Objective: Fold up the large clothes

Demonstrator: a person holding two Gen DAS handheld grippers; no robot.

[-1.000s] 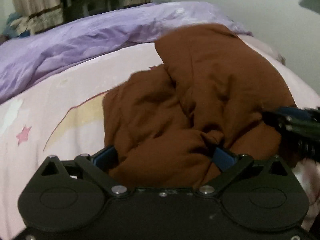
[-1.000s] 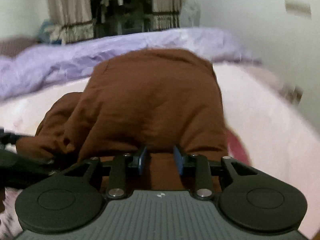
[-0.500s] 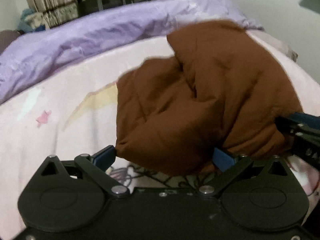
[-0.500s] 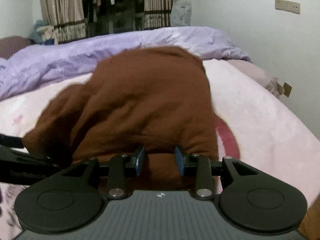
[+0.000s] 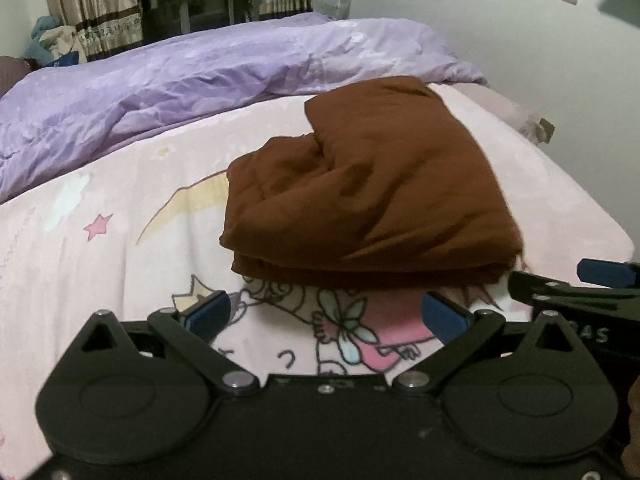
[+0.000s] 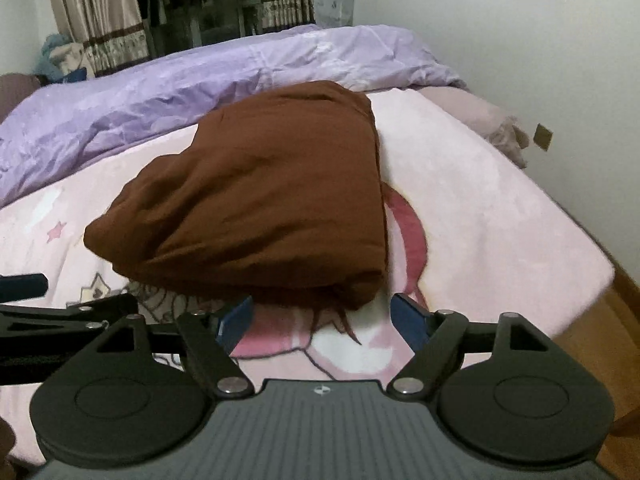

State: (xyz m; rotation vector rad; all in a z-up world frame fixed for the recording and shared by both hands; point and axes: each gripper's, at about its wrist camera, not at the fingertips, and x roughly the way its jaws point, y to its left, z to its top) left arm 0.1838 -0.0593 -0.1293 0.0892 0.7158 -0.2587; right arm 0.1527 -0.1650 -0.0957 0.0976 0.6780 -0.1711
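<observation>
Both the left gripper (image 5: 326,316) and right gripper (image 6: 322,314) stand released, the right's jaws opening; the bulky folded brown fabric garment (image 6: 256,196) looks lopsided and may slump apart.

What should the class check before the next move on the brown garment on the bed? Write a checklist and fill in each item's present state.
1. Left tongs free of cloth: ok, wide apart, only the blanket shows between them.
2. Right tongs free of cloth: ok, opening, with nothing pinched; the bundle's near edge lies just beyond them.
3. Brown garment resting on the pink blanket, unsupported: ok.
4. Fold is tidy: not ok, the left side bulges with creases and uneven layers.
5. Garment clear of the purple duvet: cannot tell, its far edge sits close against it.
</observation>
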